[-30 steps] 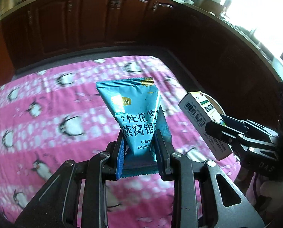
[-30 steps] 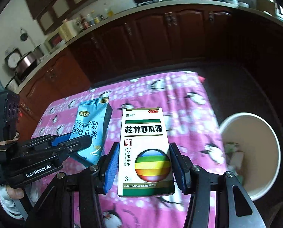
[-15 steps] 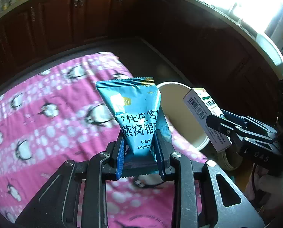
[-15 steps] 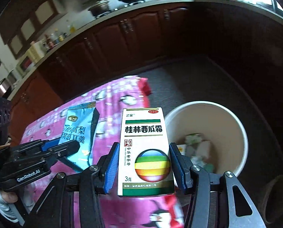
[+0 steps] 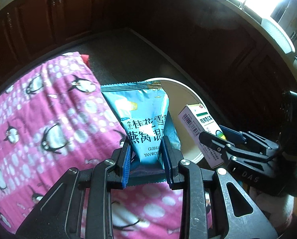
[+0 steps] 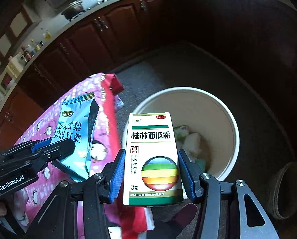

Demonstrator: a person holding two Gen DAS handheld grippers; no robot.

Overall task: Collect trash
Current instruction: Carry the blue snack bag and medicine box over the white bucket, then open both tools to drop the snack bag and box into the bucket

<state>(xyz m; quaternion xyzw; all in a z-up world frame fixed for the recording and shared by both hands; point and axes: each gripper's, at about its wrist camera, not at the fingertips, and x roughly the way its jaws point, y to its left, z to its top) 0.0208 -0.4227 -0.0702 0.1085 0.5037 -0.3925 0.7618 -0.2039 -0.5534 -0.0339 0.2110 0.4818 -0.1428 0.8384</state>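
Observation:
My left gripper (image 5: pixel 146 145) is shut on a blue snack packet (image 5: pixel 142 115), held upright at the table's right edge, in front of the white trash bin (image 5: pixel 190 93). The packet also shows in the right wrist view (image 6: pixel 74 137). My right gripper (image 6: pixel 151 159) is shut on a white medicine box (image 6: pixel 152 159), held upright at the near left rim of the bin (image 6: pixel 226 107). The box also shows in the left wrist view (image 5: pixel 202 131). Some white and green trash (image 6: pixel 190 141) lies inside the bin.
A pink penguin-print tablecloth (image 5: pixel 38 123) covers the table to the left. Dark wooden cabinets (image 6: pixel 108 35) ring the grey floor (image 6: pixel 168 69). A dark round pot (image 6: pixel 287 189) stands on the floor right of the bin.
Both grippers have moved right, off the table towards the bin, each still holding its item. The bin has come into full view beyond the medicine box.

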